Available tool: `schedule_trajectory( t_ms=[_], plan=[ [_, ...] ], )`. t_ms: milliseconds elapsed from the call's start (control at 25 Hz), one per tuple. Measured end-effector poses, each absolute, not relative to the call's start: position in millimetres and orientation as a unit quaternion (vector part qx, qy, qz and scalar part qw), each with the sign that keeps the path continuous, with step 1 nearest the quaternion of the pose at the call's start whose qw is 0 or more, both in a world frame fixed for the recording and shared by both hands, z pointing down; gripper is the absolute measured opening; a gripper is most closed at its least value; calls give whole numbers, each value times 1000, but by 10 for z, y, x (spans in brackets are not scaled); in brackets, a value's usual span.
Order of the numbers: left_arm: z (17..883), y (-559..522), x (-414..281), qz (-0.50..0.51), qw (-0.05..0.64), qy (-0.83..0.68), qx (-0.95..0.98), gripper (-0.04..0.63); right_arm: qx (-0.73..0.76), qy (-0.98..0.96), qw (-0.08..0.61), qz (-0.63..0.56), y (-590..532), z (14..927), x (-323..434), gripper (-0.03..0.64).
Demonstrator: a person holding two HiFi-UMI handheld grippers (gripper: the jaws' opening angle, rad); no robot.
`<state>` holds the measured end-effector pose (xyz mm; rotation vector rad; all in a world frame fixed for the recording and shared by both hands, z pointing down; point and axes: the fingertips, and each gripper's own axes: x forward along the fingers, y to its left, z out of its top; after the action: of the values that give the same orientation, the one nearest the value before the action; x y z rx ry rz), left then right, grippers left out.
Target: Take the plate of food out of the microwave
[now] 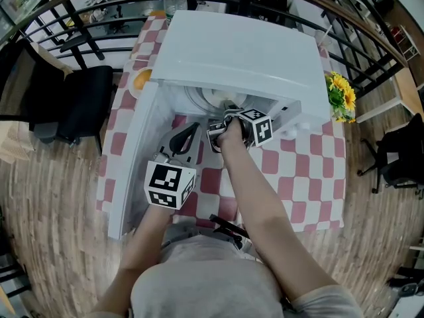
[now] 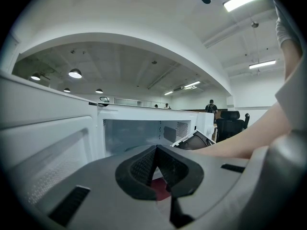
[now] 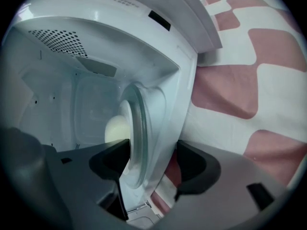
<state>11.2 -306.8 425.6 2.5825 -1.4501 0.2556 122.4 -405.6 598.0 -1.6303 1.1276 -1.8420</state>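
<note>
Head view: two hand-held grippers are counted, one microwave (image 1: 238, 52) on the checked counter (image 1: 291, 177), and two plates. One plate (image 3: 125, 113) is seen inside the microwave, directly ahead of the right hand-held gripper (image 3: 153, 157). A second plate (image 1: 141, 79), carrying something orange, lies on the counter well beyond the left hand-held gripper (image 2: 156, 150), past the open door (image 1: 132, 158).

In the right gripper view the plate in the microwave is shown as white and round, stacked on a clear glass tray, with one pale yellow rounded piece of food (image 3: 116, 128) on it. The picture is rolled, so the plate appears edge-on. The right hand-held gripper is released: its jaws are held wide apart, with the plate's near rim and the microwave's front lower edge between them. The rim lies just beside one jaw; contact cannot be told.

The left hand-held gripper is clenched on nothing, its pads met at the tips. It is held outside the microwave, with the open cavity ahead of it and the door to its left.
</note>
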Motion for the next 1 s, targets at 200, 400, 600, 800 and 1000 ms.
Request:
schedule_trajectory(
  t_ms=[200, 400, 600, 800, 1000],
  plan=[
    [4270, -3059, 106, 87, 86, -488, 864, 3, -579, 419, 220, -664, -4003, 5940, 1231, 293],
    [4282, -3045, 127, 92, 81, -486, 865, 3, -566, 429, 231, -665, -3961, 5923, 1240, 267],
    [4281, -3038, 130, 92, 80, -485, 866, 3, -556, 434, 235, -669, -3908, 5908, 1243, 247],
    [4287, -3033, 143, 91, 81, -484, 866, 3, -554, 448, 226, -664, -3857, 5852, 1240, 190],
    [4291, -3013, 159, 93, 80, -482, 868, 3, -549, 459, 215, -665, -3838, 5814, 1233, 158]
  ],
)
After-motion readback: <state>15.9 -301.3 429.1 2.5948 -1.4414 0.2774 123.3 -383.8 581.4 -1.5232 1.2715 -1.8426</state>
